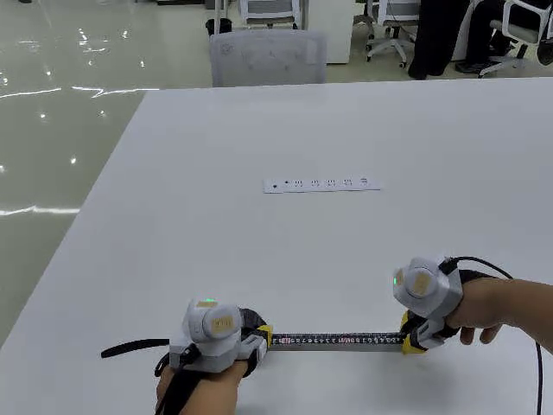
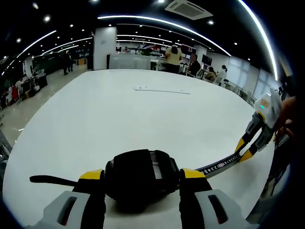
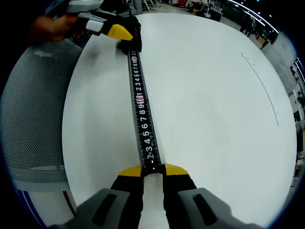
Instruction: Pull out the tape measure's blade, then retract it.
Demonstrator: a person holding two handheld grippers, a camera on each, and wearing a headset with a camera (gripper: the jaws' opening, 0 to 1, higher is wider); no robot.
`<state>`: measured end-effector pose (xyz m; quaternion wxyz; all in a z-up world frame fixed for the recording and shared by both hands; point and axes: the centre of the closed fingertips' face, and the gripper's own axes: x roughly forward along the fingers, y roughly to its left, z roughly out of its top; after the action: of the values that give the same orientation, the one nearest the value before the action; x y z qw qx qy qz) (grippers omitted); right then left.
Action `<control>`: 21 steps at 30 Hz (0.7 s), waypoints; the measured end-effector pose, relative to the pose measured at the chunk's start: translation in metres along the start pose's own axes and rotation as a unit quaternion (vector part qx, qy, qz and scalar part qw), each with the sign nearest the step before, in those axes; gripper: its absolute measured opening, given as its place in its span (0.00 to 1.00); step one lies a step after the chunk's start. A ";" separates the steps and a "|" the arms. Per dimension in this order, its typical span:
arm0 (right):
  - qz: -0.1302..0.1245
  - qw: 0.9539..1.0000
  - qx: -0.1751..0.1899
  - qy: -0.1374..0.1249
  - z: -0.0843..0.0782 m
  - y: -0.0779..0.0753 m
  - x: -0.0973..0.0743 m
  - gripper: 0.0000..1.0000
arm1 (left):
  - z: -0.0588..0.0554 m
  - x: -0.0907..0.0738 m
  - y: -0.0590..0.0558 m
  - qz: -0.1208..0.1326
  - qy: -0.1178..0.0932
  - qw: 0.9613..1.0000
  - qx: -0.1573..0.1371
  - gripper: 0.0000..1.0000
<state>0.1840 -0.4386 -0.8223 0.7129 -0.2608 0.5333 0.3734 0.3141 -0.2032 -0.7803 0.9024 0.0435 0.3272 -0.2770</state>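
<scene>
So the tape's case (image 2: 140,167) sits at the near edge of the counter (image 1: 259,147), clamped across its sides by the left gripper (image 2: 142,174), jaws spread fairly wide around it. The blade (image 3: 142,114) runs flat along the counter to the right gripper (image 3: 153,170), whose jaws are pinched narrow on the very tip.

My guess is the blade is thin, springy steel: light, slick, easy to kink, and under spring tension, so it'll want to whip back. I'd keep hold of the tip and walk it in slowly, and grip the chunky case by its sides, which looks like the safe spot.

The right gripper view gives me the printed numbers and shows the blade lying straight. The head view shows the whole span, the case's strap (image 1: 134,348) trailing left, and a power strip (image 1: 320,183) well behind.
</scene>
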 end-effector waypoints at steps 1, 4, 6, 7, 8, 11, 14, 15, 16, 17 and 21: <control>-0.001 1.000 0.000 -0.001 0.000 0.000 0.000 0.13 | 0.000 0.000 0.000 -0.001 -0.004 1.000 0.003 0.59; -0.004 1.000 0.001 -0.001 0.000 0.000 0.000 0.13 | 0.001 0.001 0.000 -0.003 -0.006 1.000 0.011 0.58; -0.005 1.000 0.000 -0.002 0.000 0.001 0.000 0.13 | 0.001 0.001 0.000 -0.004 -0.004 1.000 0.013 0.57; -0.005 1.000 0.002 -0.004 0.001 0.001 0.000 0.13 | 0.000 0.001 0.000 -0.004 -0.003 1.000 0.013 0.57; -0.005 1.000 0.003 -0.005 0.001 0.001 0.000 0.13 | 0.000 0.000 0.000 -0.004 -0.003 1.000 0.013 0.57; -0.006 1.000 -0.001 -0.010 0.001 0.001 -0.001 0.13 | 0.000 0.001 0.001 -0.008 -0.004 1.000 0.013 0.56; -0.006 1.000 0.000 -0.019 0.001 0.001 -0.001 0.14 | 0.000 0.000 0.001 -0.012 -0.002 1.000 0.009 0.56; -0.007 1.000 0.002 -0.023 0.001 0.001 -0.001 0.14 | 0.000 0.000 0.001 -0.013 -0.001 1.000 0.008 0.56; -0.008 1.000 0.014 -0.027 0.001 0.001 -0.001 0.14 | 0.000 0.000 0.001 -0.014 0.000 1.000 0.006 0.56; -0.009 0.999 0.010 -0.031 0.001 0.002 -0.001 0.14 | 0.000 0.000 0.001 -0.016 0.001 1.000 0.006 0.56; -0.013 0.999 0.008 -0.042 0.003 0.003 -0.001 0.14 | 0.000 0.000 0.000 -0.020 0.002 1.000 0.006 0.56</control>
<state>0.1827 -0.4346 -0.8202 0.7412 -0.2463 0.5025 0.3708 0.3140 -0.2030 -0.7807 0.8958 0.0433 0.3278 -0.2970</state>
